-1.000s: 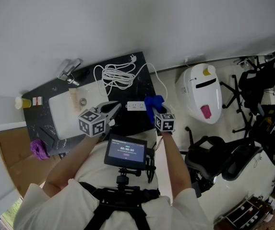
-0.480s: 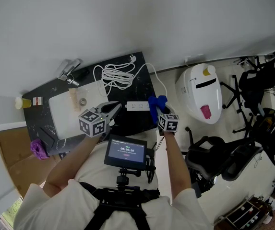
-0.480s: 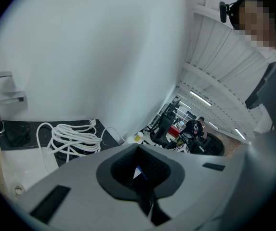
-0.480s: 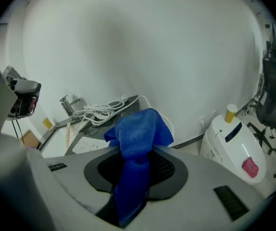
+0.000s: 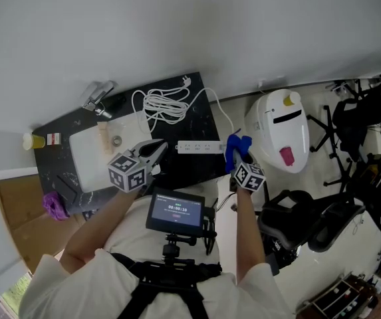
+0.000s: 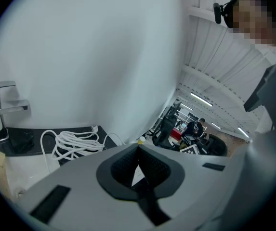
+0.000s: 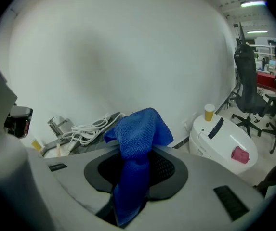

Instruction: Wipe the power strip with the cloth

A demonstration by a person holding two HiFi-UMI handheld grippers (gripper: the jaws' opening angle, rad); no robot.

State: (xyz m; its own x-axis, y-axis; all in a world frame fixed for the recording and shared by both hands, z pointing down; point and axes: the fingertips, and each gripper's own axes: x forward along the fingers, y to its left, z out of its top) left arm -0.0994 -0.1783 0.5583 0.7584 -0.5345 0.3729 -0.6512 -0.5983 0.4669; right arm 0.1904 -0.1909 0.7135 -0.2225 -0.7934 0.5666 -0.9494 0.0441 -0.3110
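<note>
I am watching the person holding the right tongs [image 5: 235, 155] out past the right edge of the black marbled tabletop [image 5: 193, 171], and they are gripping a blue knitted cloth [image 5: 234, 145] tightly; in the right gripper view the blue knitted cloth [image 7: 137, 134] is bunching up above the closed pads and trailing down between them. The white oblong plastic power strip [image 5: 198, 147] is lying flat on the tabletop near its right edge, lengthwise left to right, and the cloth is hanging just beside its right end, though I cannot tell whether the two are touching. The left tongs [image 5: 159, 149] are hovering over the tabletop just left of the strip, with their two sides pressed together and nothing between them, as the left gripper view [image 6: 138, 151] is showing. A coiled white cable [image 5: 164, 103] is lying behind the strip toward the wall, and a chrome faucet [image 5: 97, 96] is standing at the far left corner. A white rounded appliance [image 5: 280, 130] is sitting on the floor to the right, well apart from the tabletop
</note>
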